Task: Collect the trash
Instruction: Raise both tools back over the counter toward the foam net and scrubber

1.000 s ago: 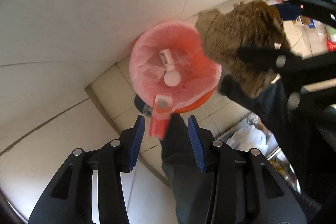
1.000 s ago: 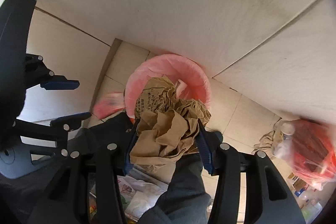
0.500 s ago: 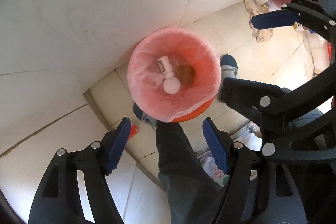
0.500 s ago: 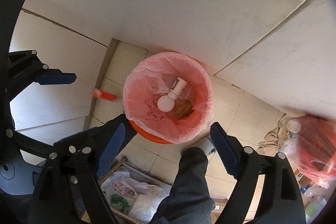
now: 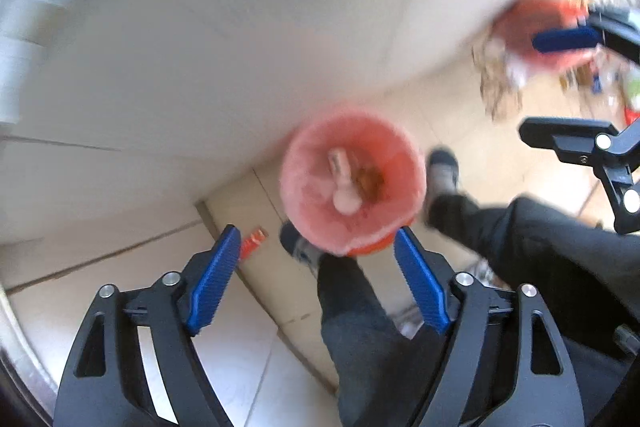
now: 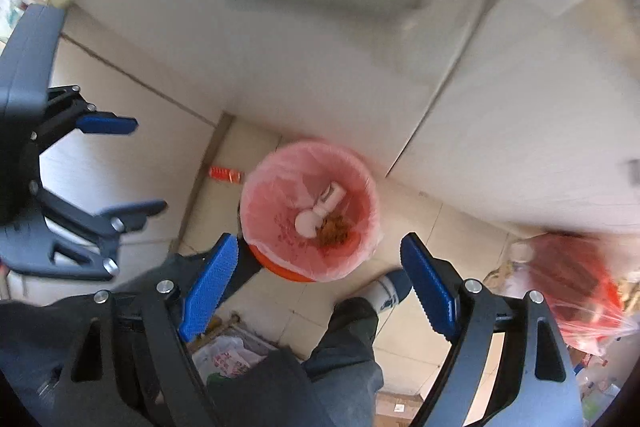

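An orange bin with a pink liner (image 5: 408, 163) (image 6: 256, 187) stands on the tiled floor far below both grippers. Inside lie a white bottle (image 5: 346, 187) (image 6: 320, 211) and crumpled brown paper (image 5: 370, 181) (image 6: 336, 229). A small red wrapper (image 5: 253, 241) (image 6: 225, 173) lies on the floor left of the bin, outside it. My left gripper (image 5: 317, 233) (image 6: 150, 165) points down, its jaws opening with nothing between them. Beside it, my right gripper (image 6: 317, 239) (image 5: 530, 87) is open and empty too. The left wrist view is blurred.
A person's dark trouser legs (image 5: 360, 327) (image 6: 344, 347) and shoes (image 5: 442, 167) (image 6: 390, 293) stand next to the bin. A red plastic bag of rubbish (image 6: 568, 287) (image 5: 536, 23) sits to the right. A white printed bag (image 6: 230, 353) lies near the feet. White panels (image 6: 320, 47) rise behind the bin.
Both grippers opened and rose, so the bin looks smaller. The brown paper fell from the right gripper into the bin. The red wrapper left the left gripper and landed on the floor.
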{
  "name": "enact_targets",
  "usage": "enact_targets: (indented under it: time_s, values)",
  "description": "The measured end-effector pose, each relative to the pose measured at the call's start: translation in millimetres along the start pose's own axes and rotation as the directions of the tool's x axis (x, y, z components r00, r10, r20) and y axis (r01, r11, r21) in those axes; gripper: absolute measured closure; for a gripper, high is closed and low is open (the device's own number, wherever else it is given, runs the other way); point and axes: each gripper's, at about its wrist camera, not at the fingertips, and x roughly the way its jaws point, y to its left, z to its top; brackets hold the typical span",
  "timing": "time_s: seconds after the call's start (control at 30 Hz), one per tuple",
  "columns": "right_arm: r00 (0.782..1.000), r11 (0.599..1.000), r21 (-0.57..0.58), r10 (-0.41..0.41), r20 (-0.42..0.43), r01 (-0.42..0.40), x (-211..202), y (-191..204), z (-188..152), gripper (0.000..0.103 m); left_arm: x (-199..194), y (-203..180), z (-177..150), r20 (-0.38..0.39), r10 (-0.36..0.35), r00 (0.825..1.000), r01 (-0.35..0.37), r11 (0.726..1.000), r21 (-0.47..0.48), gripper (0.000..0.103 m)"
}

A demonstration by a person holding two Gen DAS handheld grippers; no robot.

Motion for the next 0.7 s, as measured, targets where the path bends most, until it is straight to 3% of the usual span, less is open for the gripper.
enact_targets:
  time_s: [0.2,0.4,0.57,0.7]
  values:
    - [0.985,0.999,0.037,-0.018,0.169,0.012,-90,-8,26,0.016,-105,30,19,0.189,0.094,0.978,-0.076,0.992,-0.100,0.013]
    - [0.942,0.998,0.029,-0.058,0.332,0.052,-154,-6,67,0.007,-177,52,54,0.332,0.183,0.925,-0.128,0.975,-0.181,0.006]
    - [0.900,0.995,0.047,-0.102,0.424,0.090,-180,-13,105,0.005,-195,72,91,0.378,0.235,0.895,-0.160,0.962,-0.220,0.006]
    - [0.874,0.991,0.079,-0.131,0.467,0.106,-191,-23,133,0.005,-195,89,122,0.384,0.256,0.887,-0.155,0.949,-0.273,0.006]
